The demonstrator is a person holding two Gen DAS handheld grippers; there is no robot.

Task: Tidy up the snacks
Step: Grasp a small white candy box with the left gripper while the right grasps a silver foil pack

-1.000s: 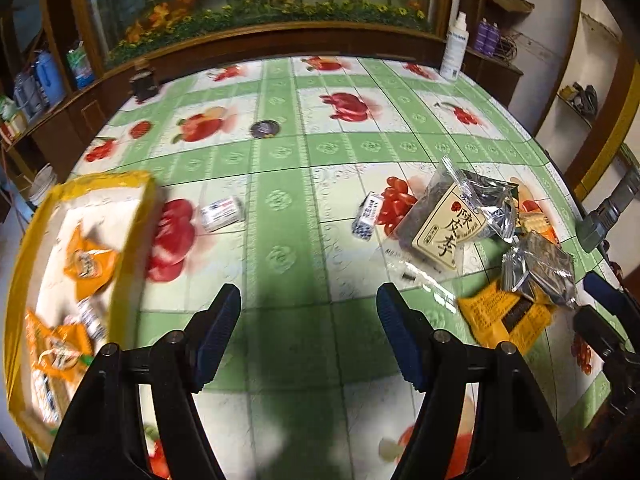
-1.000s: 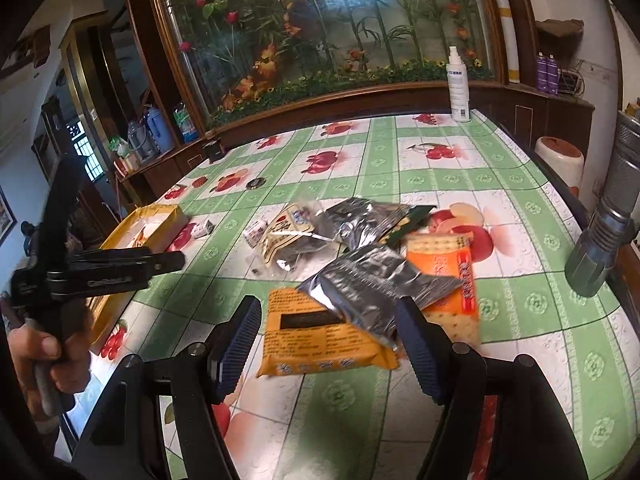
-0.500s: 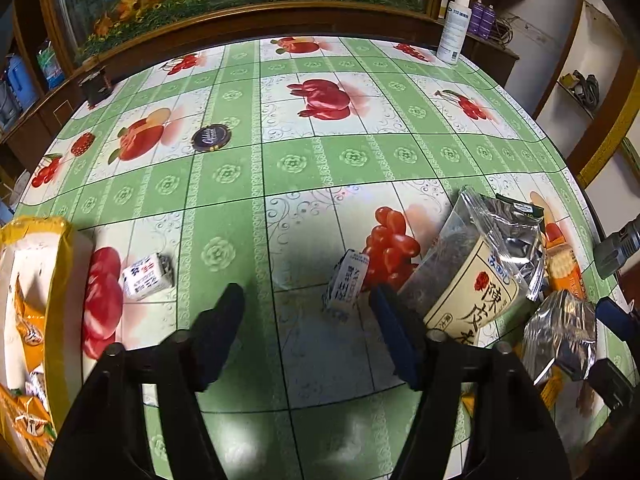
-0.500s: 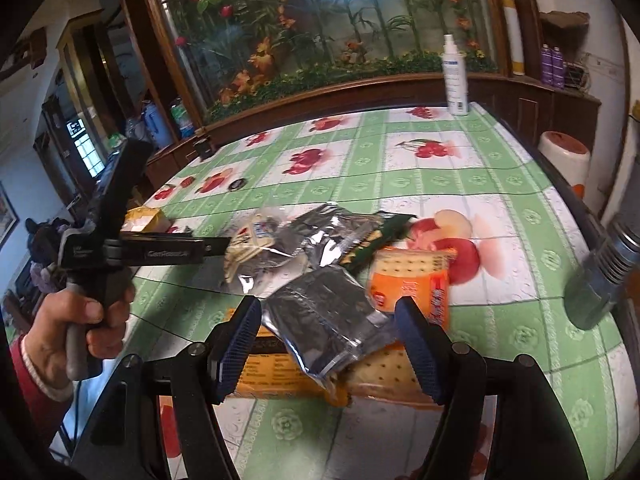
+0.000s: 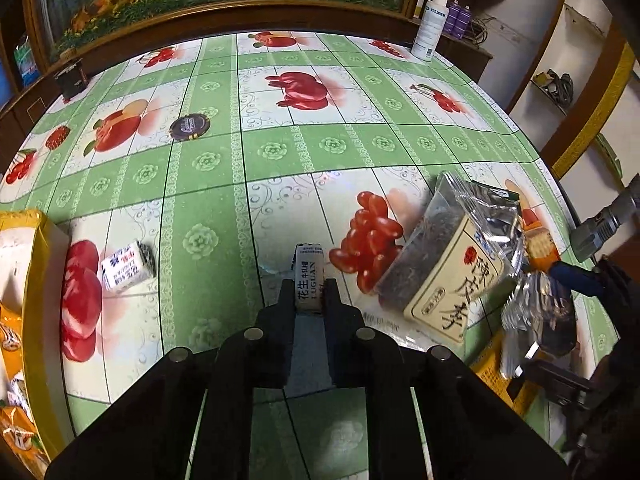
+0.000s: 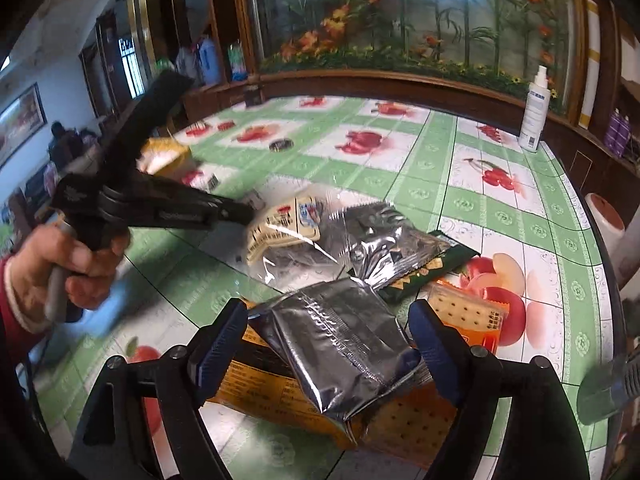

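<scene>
My left gripper [image 5: 309,294] is pinched tight on a small white candy [image 5: 308,276], which sits on the bench [image 5: 280,152]. At nine o'clock from it lies another small candy [image 5: 127,266]. Further at nine o'clock is the yellow box [image 5: 38,248] with orange packs inside. At three o'clock lies a clear bag [image 5: 448,264]. My right gripper [image 6: 328,340] is wide apart around a silver bag [image 6: 340,336], on top of an orange pack [image 6: 272,396]. At twelve o'clock, far off, stands a white bottle [image 6: 534,110].

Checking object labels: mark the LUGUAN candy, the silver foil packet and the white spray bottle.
LUGUAN candy [image 5: 309,280], left wrist view, printed wrapper.
Silver foil packet [image 6: 340,340], right wrist view, its middle.
White spray bottle [image 6: 535,114], right wrist view, label.
</scene>
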